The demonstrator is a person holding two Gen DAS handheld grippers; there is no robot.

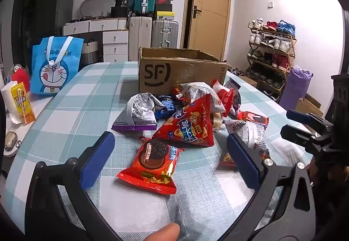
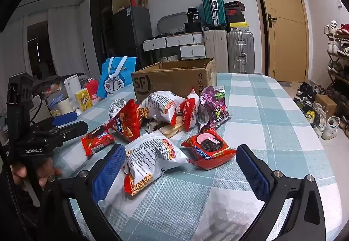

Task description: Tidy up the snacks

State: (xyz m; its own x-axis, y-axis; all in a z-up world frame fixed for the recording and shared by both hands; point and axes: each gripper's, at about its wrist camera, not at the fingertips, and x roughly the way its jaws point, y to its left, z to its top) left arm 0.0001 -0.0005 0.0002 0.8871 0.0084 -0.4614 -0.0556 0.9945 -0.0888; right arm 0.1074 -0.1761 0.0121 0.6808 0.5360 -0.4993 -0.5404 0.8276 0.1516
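The left gripper [image 1: 170,160] has its 2 blue-padded fingers [image 1: 98,160] spread wide and empty, bracketing a red Oreo packet [image 1: 150,166] that lies flat on the checked tablecloth [image 1: 72,110], on the near side of the SF cardboard box [image 1: 174,75]. The right gripper [image 2: 181,173] is likewise wide apart and holds nothing; between its pads [image 2: 253,171] lie a white-and-red noodle-snack bag [image 2: 150,158] and a second red Oreo packet [image 2: 209,151], both also on the near side of the box.

The remaining snacks sit heaped closer to the box: a red triangular corn-cone bag [image 1: 187,125], a silver-and-purple bag [image 1: 139,112] and a purple candy bag [image 2: 213,105] just in front of the box's wall.

The step in hand looks like the 1st pick. For the left side, lower until the pads straddle the Oreo packet's crimped edges, then squeeze across its narrow width; the foil is slick and flat, so a low, level approach should stop it sliding away. The puffy noodle bag should be pinched gently at a seam to avoid crushing.
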